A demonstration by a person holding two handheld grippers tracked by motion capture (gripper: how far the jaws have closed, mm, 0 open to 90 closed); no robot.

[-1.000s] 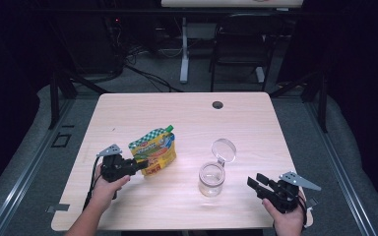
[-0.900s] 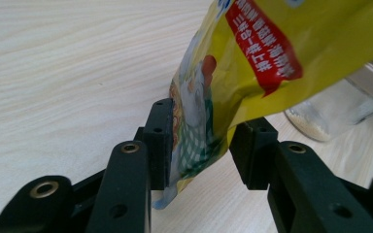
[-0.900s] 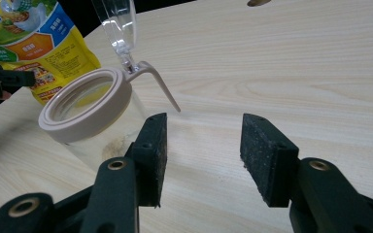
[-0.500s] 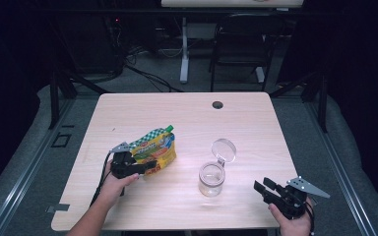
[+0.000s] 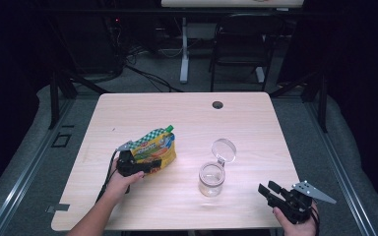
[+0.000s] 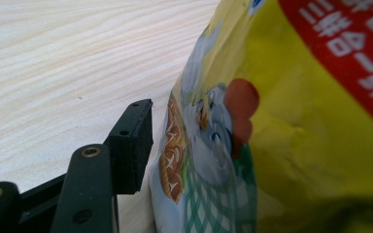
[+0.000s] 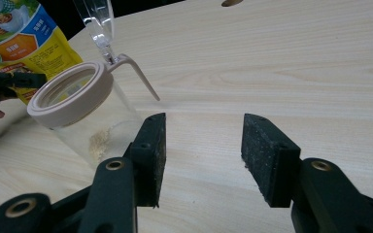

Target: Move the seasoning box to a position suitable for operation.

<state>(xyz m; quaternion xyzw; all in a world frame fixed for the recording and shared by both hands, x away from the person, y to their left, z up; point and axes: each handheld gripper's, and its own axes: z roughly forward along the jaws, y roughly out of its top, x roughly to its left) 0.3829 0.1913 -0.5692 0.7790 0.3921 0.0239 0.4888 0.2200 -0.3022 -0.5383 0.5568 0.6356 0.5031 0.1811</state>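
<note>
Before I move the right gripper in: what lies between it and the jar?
Bare tabletop, in the high view, separates the right gripper from the jar.

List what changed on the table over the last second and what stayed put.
The left claw slid right from beside the pouch onto its lower edge; the left gripper view shows the pouch between its jaws, though a firm grip can't be confirmed. The right claw drew back toward the table's near edge, jaws open. The pouch, the jar and its flipped-open lid stayed put.
</note>
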